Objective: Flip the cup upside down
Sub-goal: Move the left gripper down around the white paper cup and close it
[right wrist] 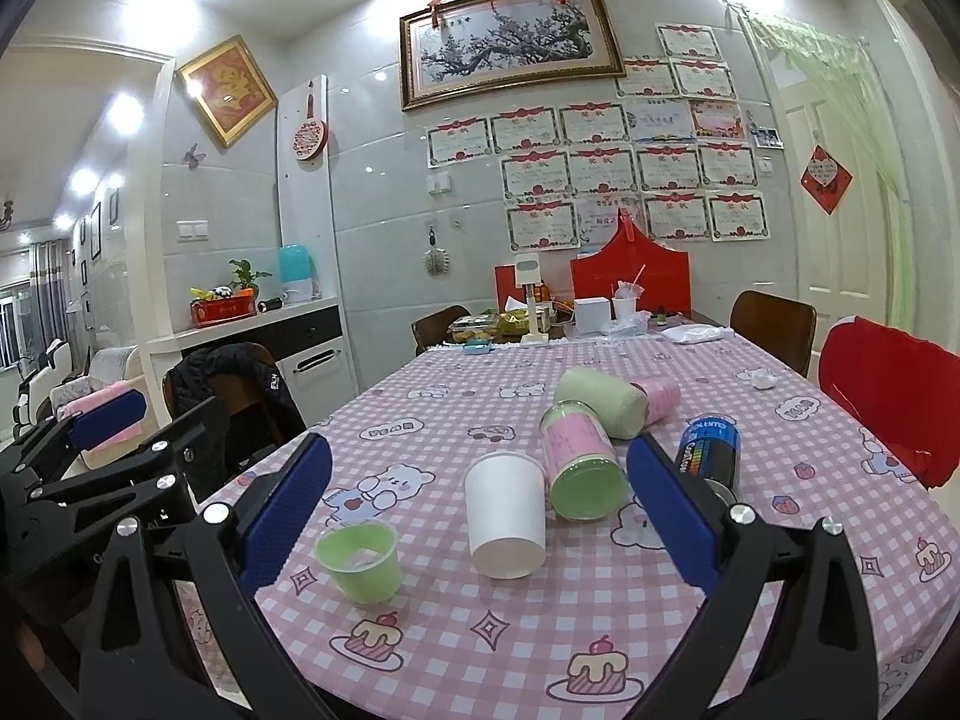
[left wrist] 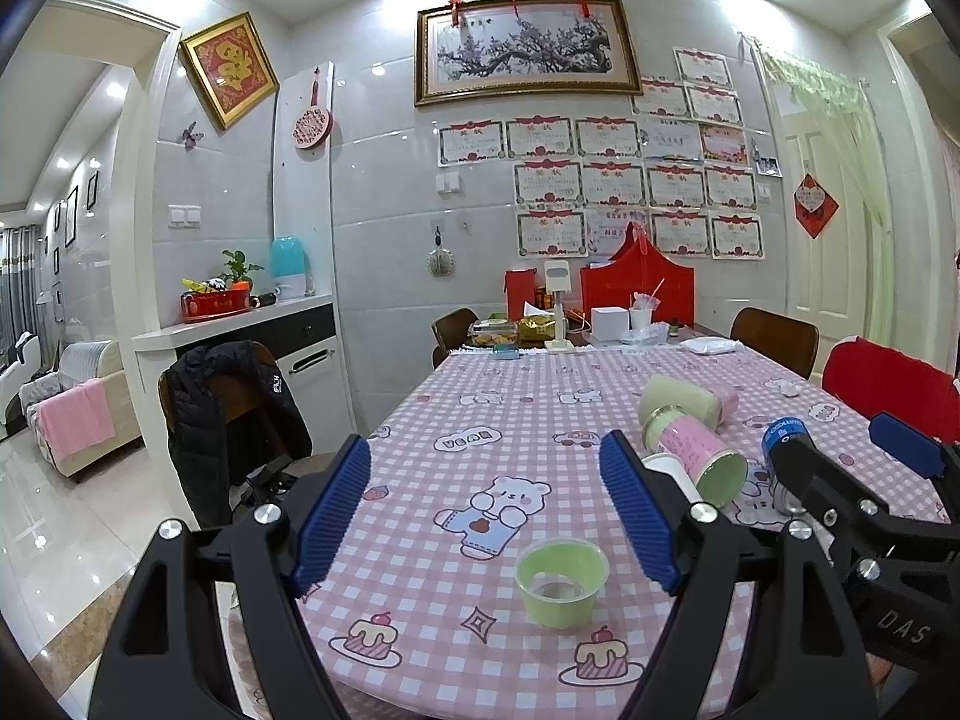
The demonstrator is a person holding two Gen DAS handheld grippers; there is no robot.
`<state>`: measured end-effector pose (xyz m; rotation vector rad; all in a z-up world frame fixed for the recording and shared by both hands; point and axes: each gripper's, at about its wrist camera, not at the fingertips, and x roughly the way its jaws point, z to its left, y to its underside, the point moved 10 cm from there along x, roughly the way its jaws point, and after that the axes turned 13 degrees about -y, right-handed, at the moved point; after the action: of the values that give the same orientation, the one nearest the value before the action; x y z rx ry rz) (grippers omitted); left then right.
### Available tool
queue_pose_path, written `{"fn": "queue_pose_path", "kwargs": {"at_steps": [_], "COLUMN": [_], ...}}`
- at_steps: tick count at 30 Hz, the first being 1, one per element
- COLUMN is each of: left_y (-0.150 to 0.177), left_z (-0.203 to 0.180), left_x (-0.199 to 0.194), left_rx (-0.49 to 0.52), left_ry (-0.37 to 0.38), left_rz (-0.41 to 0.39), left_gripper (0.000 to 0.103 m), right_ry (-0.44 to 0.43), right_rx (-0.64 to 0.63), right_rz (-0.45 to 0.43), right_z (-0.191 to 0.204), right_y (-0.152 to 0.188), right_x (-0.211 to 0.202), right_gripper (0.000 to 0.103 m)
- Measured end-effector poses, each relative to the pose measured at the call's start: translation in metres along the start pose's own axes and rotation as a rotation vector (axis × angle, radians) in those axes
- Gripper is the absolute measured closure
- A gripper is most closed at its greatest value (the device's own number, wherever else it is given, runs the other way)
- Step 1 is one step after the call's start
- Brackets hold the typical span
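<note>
A small green translucent cup (left wrist: pixel 561 582) stands upright, mouth up, on the pink checked tablecloth (left wrist: pixel 456 420); it also shows in the right wrist view (right wrist: pixel 360 561). A white paper cup (right wrist: pixel 506 513) stands upside down beside it, partly hidden in the left wrist view (left wrist: pixel 672 471). My left gripper (left wrist: pixel 486 510) is open and empty, above the near table edge with the green cup between and ahead of its fingers. My right gripper (right wrist: pixel 480 516) is open and empty, with the white cup ahead between its fingers.
Two pink-and-green canisters (right wrist: pixel 579 462) (right wrist: pixel 603 399) lie on their sides behind the white cup. A dark drink can (right wrist: pixel 708 450) lies at the right. Boxes and food containers (right wrist: pixel 522 315) crowd the far end. Chairs (right wrist: pixel 774 324) ring the table; a black jacket (left wrist: pixel 231 414) hangs at left.
</note>
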<state>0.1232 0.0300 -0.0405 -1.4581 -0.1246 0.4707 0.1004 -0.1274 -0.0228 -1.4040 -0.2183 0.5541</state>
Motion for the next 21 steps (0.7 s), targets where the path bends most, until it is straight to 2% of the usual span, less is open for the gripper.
{"fn": "queue_pose_path", "kwargs": {"at_steps": [6,12,21], "left_y": [0.007,0.016,0.026], "left_z": [-0.011,-0.026,-0.072], "left_x": [0.008,0.023,0.048], "left_rx": [-0.011,-0.008,0.007], "left_ry": [0.066,0.099,0.196], "left_rz": [0.044,0.089,0.184], "left_gripper": [0.025,0.025,0.025], "right_ry": [0.008,0.037,0.095], "right_rx": [0.014,0.041,0.107], "right_rz": [0.005,0.007,0.026], "right_z": [-0.007,-0.026,-0.064], "right_y": [0.003,0.006,0.015], "right_x": [0.001,0.002,0.006], "right_gripper": [0.008,0.008,0.008]}}
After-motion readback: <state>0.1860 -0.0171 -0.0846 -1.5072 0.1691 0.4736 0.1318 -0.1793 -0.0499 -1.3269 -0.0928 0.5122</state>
